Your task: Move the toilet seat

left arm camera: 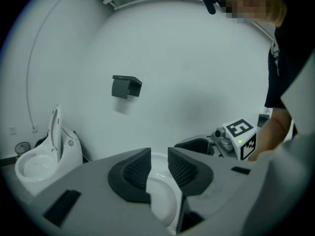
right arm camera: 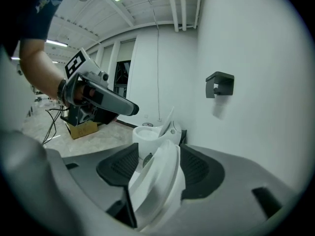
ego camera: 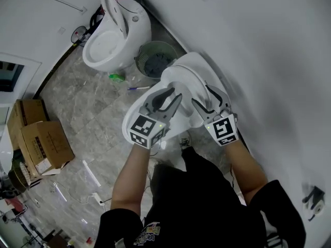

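The near toilet's white seat (ego camera: 189, 74) stands raised in front of the person, next to the white wall. My left gripper (ego camera: 173, 94) grips its left edge, and in the left gripper view the white rim (left arm camera: 162, 195) sits pinched between the dark ribbed pads of the left gripper (left arm camera: 158, 168). On the seat's right side is my right gripper (ego camera: 201, 98). In the right gripper view the thick white seat (right arm camera: 157, 186) fills the gap between the right gripper's (right arm camera: 160, 166) pads. The toilet bowl under it is hidden.
A second white toilet (ego camera: 114, 40) with its lid up stands farther along the wall, with a grey waste bin (ego camera: 155, 60) between the two toilets. Cardboard boxes (ego camera: 44, 143) lie at the left. A dark paper holder (left arm camera: 126, 87) hangs on the wall. Cables lie on the marble floor.
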`<state>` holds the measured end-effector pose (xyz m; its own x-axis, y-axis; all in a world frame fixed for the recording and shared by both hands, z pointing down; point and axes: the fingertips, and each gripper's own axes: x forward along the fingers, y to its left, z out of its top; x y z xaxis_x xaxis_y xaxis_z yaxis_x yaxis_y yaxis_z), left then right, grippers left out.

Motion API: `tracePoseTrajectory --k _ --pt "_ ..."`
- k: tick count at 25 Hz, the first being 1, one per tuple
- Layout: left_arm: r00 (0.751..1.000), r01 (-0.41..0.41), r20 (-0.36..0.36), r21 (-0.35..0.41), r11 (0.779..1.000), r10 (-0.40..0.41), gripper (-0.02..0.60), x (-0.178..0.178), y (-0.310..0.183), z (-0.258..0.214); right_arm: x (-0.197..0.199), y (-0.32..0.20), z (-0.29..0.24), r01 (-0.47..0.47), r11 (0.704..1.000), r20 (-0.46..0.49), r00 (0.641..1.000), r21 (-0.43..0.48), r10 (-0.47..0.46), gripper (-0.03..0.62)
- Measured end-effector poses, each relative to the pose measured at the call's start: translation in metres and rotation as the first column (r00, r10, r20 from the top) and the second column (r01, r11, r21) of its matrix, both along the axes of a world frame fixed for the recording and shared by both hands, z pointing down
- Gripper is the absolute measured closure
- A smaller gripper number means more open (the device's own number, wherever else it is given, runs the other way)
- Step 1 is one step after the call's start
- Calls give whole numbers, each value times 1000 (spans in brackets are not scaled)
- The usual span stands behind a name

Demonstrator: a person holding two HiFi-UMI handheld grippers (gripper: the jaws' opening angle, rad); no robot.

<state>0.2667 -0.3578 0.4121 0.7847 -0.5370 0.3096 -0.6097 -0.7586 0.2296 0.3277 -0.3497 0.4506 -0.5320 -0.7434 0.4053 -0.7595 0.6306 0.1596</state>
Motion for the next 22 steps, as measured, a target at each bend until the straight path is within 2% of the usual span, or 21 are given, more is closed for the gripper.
tracePoseTrajectory --k 2,4,5,7,13,18,22 --pt "999 34 2 16 999 -34 514 -16 7 -5 -10 4 -7 17 1000 21 1000 5 -17 354" --pt "997 77 5 26 997 -77 554 -34 14 -11 -20 7 -17 36 999 43 998 12 -36 419" --pt "995 101 9 29 994 -101 560 -45 17 -14 -25 8 -22 45 999 56 997 16 -45 459" --pt "989 149 18 37 988 -150 566 -70 26 -19 -36 11 -29 65 998 96 993 10 -65 594" --pt "961 270 44 76 960 -273 575 -152 75 -39 -83 35 -44 138 989 321 940 -52 -114 595" --pt "947 315 39 88 945 -320 575 -224 135 -59 -144 77 -73 188 982 324 930 -22 -171 595" --pt "938 343 15 102 934 -346 575 -281 182 -69 -196 121 -95 194 981 331 926 -6 -181 595"
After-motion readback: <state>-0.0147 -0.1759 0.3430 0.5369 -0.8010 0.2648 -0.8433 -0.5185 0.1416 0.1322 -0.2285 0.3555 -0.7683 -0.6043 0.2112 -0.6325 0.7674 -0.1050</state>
